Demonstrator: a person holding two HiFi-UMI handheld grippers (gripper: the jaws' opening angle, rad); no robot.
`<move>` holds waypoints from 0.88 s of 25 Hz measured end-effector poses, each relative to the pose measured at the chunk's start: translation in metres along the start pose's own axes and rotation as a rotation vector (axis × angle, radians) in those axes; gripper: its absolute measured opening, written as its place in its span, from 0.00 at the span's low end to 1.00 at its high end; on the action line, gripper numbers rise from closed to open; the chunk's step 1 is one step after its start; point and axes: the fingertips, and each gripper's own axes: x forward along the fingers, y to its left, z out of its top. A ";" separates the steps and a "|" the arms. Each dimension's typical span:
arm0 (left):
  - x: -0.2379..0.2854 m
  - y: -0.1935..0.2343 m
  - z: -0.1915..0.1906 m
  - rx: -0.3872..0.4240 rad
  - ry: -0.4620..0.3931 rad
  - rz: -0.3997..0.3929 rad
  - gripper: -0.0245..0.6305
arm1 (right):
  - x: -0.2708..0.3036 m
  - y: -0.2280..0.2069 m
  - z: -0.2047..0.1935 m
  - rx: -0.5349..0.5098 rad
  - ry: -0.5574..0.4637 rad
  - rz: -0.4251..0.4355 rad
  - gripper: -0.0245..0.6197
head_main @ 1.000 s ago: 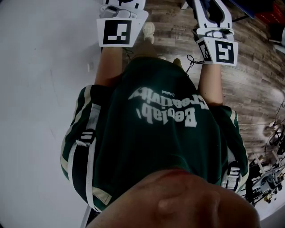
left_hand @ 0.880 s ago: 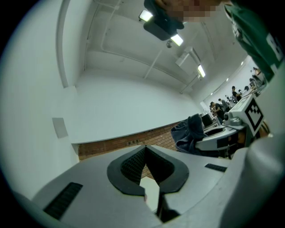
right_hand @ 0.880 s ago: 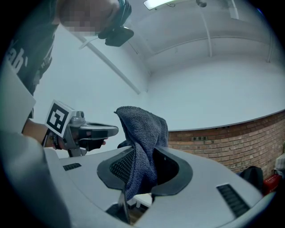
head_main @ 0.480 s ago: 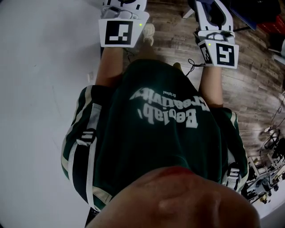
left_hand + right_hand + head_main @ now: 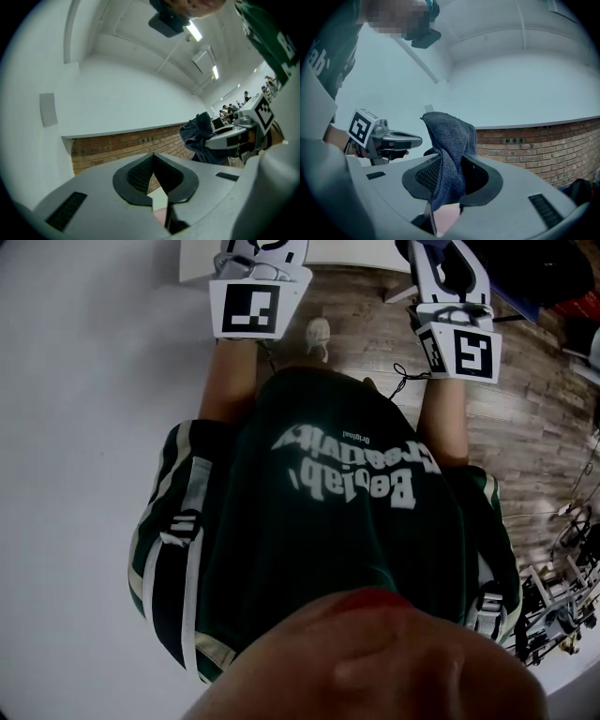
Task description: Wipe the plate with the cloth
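Observation:
No plate shows in any view. A dark blue cloth (image 5: 449, 140) hangs pinched in my right gripper (image 5: 451, 161), which is shut on it, the cloth's top flopping over the jaws. From the left gripper view the same cloth (image 5: 200, 140) bunches at the right gripper's tip. My left gripper (image 5: 153, 157) is shut with nothing between its pads. In the head view only the two marker cubes show, the left one (image 5: 248, 308) and the right one (image 5: 464, 350), both held out in front of a person's green-shirted body. Both grippers point up toward wall and ceiling.
A brick wall (image 5: 543, 145) under a white ledge runs ahead. Wood floor (image 5: 525, 427) lies below, with a white surface (image 5: 75, 474) to the left and a white edge (image 5: 337, 253) at the top. Cabled equipment (image 5: 562, 587) stands at the lower right. Distant people (image 5: 234, 108) sit far off.
Both grippers keep their places in the head view. The floor has slid down in that view, and a white edge has come into sight at the top.

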 end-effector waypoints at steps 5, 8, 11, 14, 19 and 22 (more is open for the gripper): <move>0.057 0.047 -0.024 -0.004 0.016 -0.040 0.04 | 0.070 -0.024 -0.013 0.005 0.017 -0.038 0.20; 0.088 0.069 -0.043 -0.015 0.037 -0.060 0.04 | 0.106 -0.040 -0.030 0.018 0.053 -0.071 0.20; 0.112 0.085 -0.061 -0.024 0.049 -0.077 0.04 | 0.134 -0.048 -0.044 0.024 0.074 -0.078 0.20; 0.128 0.098 -0.074 -0.039 0.057 -0.088 0.04 | 0.154 -0.051 -0.052 0.022 0.092 -0.073 0.20; 0.143 0.107 -0.092 -0.069 0.093 -0.093 0.04 | 0.176 -0.057 -0.065 0.032 0.130 -0.059 0.20; 0.149 0.116 -0.096 -0.074 0.104 -0.090 0.04 | 0.189 -0.059 -0.065 0.035 0.137 -0.054 0.20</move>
